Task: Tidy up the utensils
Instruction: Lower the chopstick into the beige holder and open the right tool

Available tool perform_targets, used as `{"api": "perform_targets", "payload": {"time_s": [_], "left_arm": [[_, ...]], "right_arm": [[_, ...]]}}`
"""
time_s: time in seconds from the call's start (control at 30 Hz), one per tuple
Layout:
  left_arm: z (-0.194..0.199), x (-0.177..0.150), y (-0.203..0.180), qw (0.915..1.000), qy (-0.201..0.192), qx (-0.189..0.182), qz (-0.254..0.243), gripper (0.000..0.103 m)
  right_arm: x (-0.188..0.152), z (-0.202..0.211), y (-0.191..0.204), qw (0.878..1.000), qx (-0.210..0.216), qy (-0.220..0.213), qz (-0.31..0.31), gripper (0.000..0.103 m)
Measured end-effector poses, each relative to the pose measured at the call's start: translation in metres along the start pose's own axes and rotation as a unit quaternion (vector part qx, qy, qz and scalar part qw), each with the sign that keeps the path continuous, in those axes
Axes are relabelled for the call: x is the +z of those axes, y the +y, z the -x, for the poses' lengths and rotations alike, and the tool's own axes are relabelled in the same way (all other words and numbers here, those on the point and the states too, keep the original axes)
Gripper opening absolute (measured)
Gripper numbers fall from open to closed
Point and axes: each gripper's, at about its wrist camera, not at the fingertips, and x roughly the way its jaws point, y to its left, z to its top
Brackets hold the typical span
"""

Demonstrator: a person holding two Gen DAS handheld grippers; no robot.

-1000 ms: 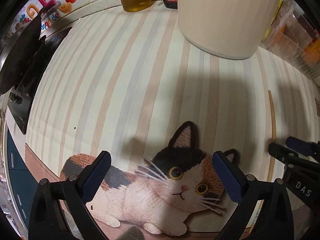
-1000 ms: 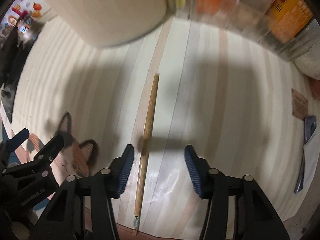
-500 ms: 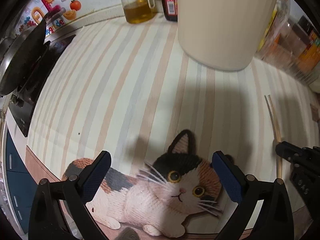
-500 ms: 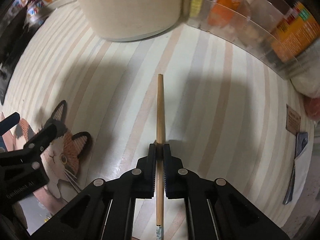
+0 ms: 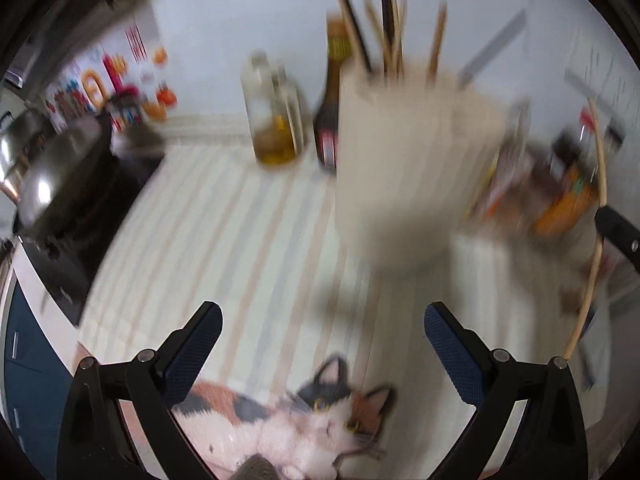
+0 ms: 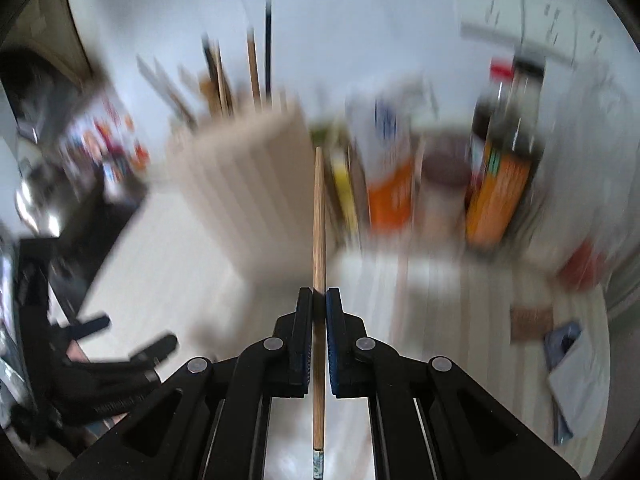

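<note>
Cream, the tall ribbed utensil holder (image 5: 404, 160) stands on the striped table (image 5: 240, 240) ahead of the left gripper (image 5: 322, 350), whose fingers are spread apart, holding nothing.

From the right wrist, the right gripper (image 6: 319, 336) is clamped on a slim wooden chopstick (image 6: 319, 216), its long axis pointing forward; the holder (image 6: 240, 184) sits ahead-left, nearer this hand's load.

Both my feeds are bright but heavily smeared by motion blur; only each tool (image 6: 319, 300) stays sharp. Soft shadows fall on the striped surface (image 5: 224, 240), and fisheye bending darkens the edges.
</note>
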Motion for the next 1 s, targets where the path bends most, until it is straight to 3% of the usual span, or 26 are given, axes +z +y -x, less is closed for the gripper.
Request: {"api": "perform_targets", "payload": {"time_s": [0.17,0.3,0.53,0.8,1.0], "left_arm": [[0.045,0.071,0.02,0.9969,-0.068,-0.005,0.039,0.103],[0.048,0.116,0.033,0.9934,-0.098,0.029,0.051,0.103],[0.002,0.162,0.059,0.9925,-0.056,0.082,0.071,0.103],[-0.053,0.157,0.083,0.9904,-0.002,0.102,0.093,0.103],[-0.06,0.154,0.089,0.9902,0.0,0.103,0.094,0.103]], "right_arm": [[0.086,0.03,0.019,0.994,0.042,-0.101,-0.018,0.006],[0.141,0.031,0.046,0.985,0.054,-0.16,-0.015,0.006],[0.211,-0.015,0.082,0.977,0.049,-0.207,0.002,0.006],[0.222,-0.077,0.106,0.972,0.03,-0.233,0.02,0.006],[0.212,-0.106,0.113,0.974,0.019,-0.222,0.041,0.007]]}}
